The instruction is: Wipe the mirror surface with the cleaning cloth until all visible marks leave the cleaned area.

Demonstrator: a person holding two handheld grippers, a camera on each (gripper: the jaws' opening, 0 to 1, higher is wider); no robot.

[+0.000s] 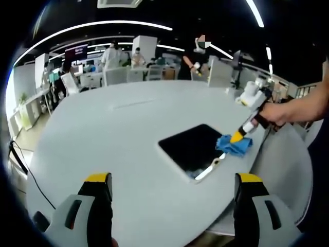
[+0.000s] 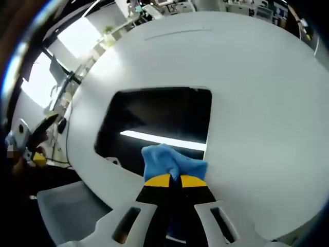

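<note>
The right gripper (image 2: 170,179), low in the frame, clamps the blue cloth (image 2: 169,160) on the mirror's (image 2: 154,121) lower edge.

The mirror (image 2: 159,121) is a glossy, smooth dark pane that reflects a bright ceiling strip light. The cloth (image 2: 172,163) is soft blue fabric, matt and crumpled into folds. The table (image 1: 128,134) has a smooth, pale, matt top with a faint sheen. The right gripper (image 2: 170,180) looks like hard plastic, white in the body, with black jaws capped by matt yellow pads; the left gripper (image 1: 172,180) looks the same.
</note>
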